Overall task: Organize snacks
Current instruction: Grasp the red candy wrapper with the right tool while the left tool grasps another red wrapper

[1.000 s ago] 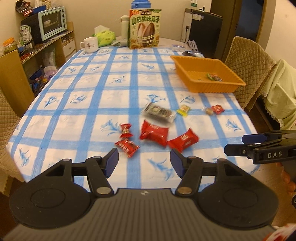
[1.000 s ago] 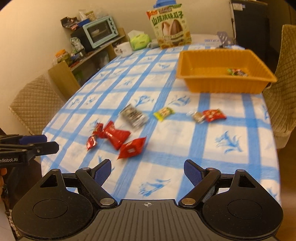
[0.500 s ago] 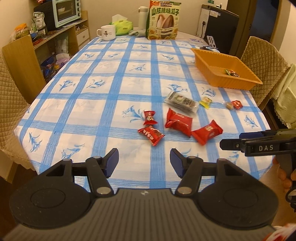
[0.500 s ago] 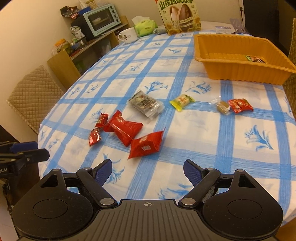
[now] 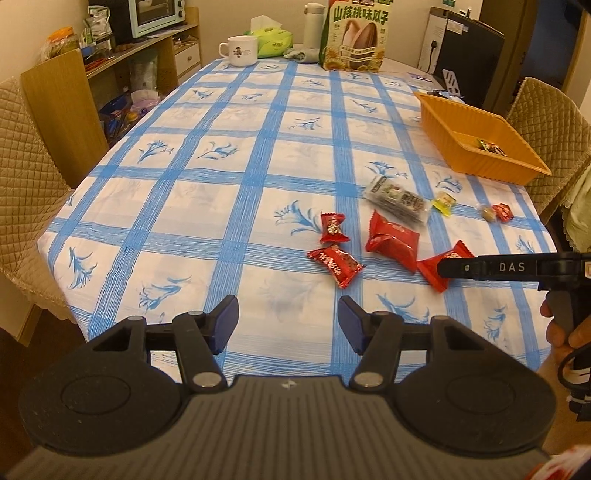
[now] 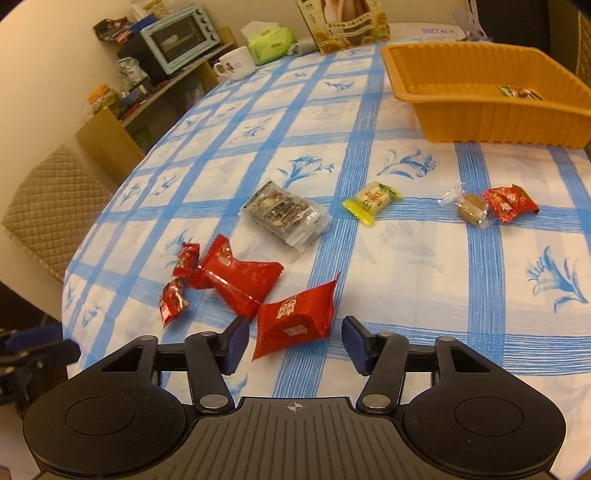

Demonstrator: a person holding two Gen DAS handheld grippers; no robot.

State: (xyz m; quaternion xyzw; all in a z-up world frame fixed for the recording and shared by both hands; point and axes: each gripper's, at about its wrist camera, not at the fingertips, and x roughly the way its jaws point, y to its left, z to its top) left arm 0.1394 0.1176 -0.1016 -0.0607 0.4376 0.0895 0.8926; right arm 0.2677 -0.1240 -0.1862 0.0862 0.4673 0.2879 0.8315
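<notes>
Several wrapped snacks lie on the blue-checked tablecloth: a red packet (image 6: 295, 321) just ahead of my right gripper (image 6: 291, 341), which is open with the packet between its fingertips. A larger red packet (image 6: 240, 277), two small red candies (image 6: 184, 258), a clear dark packet (image 6: 286, 214), a yellow candy (image 6: 371, 201), a brown sweet (image 6: 469, 210) and a red candy (image 6: 509, 201) lie beyond. My left gripper (image 5: 288, 323) is open and empty near the table's front edge. The orange basket (image 6: 491, 118) holds one candy (image 5: 489, 146).
A large seed bag (image 5: 356, 35), a white mug (image 5: 240, 51), a green tissue pack (image 5: 271, 42) and a flask stand at the far end. Quilted chairs (image 5: 22, 177) flank the table. A shelf with a toaster oven (image 6: 181, 35) stands at left.
Both grippers have moved forward and lower toward the snacks. The right gripper now reaches the nearest red packet. Both stay open.
</notes>
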